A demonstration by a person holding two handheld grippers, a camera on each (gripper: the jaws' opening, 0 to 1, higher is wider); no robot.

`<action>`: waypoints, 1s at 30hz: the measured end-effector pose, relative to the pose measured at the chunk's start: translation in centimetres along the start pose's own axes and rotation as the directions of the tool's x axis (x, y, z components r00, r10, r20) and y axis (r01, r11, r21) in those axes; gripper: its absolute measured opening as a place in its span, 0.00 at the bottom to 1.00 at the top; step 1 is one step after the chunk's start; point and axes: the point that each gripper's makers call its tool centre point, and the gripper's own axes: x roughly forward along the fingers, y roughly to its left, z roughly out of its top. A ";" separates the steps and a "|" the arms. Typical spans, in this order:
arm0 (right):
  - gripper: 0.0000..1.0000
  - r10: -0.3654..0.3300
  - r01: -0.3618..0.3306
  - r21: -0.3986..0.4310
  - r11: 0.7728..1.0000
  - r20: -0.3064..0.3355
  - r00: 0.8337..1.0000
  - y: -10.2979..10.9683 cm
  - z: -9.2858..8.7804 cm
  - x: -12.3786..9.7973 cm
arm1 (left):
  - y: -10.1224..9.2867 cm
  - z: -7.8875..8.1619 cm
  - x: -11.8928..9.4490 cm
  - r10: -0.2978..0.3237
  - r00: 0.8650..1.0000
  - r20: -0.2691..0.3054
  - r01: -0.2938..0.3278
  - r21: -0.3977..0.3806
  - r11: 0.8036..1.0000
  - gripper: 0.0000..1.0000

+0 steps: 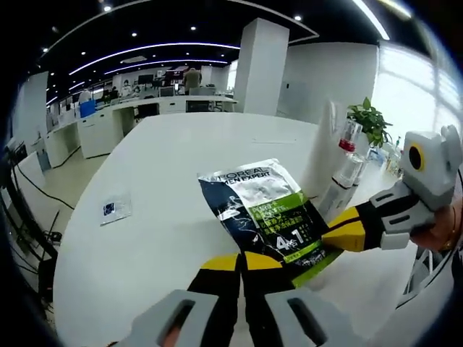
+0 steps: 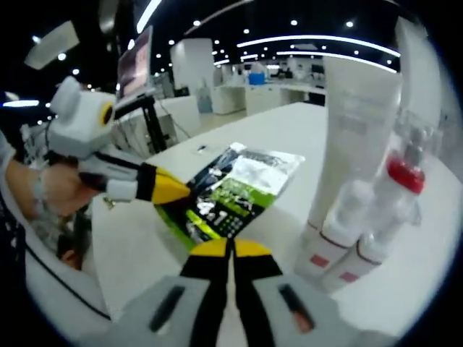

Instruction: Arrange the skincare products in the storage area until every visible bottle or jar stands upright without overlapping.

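Gripping one flat dark-and-green sachet (image 1: 268, 213) at both lower corners, your left gripper (image 1: 242, 262) and right gripper (image 2: 231, 249) pinch it above a round white table (image 1: 159, 188) in an open-plan office. Beside it stand one white tube (image 2: 354, 137) and three small bottles (image 2: 362, 238).

A glossy foil sachet (image 1: 269, 210) lies on the smooth matt white table (image 1: 159, 181) beside glossy plastic bottles (image 2: 362, 231).

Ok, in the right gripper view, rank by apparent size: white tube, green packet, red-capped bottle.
1. White tube, though it is nearest the camera.
2. Green packet, a close second.
3. Red-capped bottle.
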 end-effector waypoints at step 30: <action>0.03 -0.214 0.177 -0.246 0.953 -0.131 0.968 -3.2 -3.4 2.0 | -0.8 -1.8 4.7 0.070 0.991 -0.110 -0.061 0.082 0.995 0.02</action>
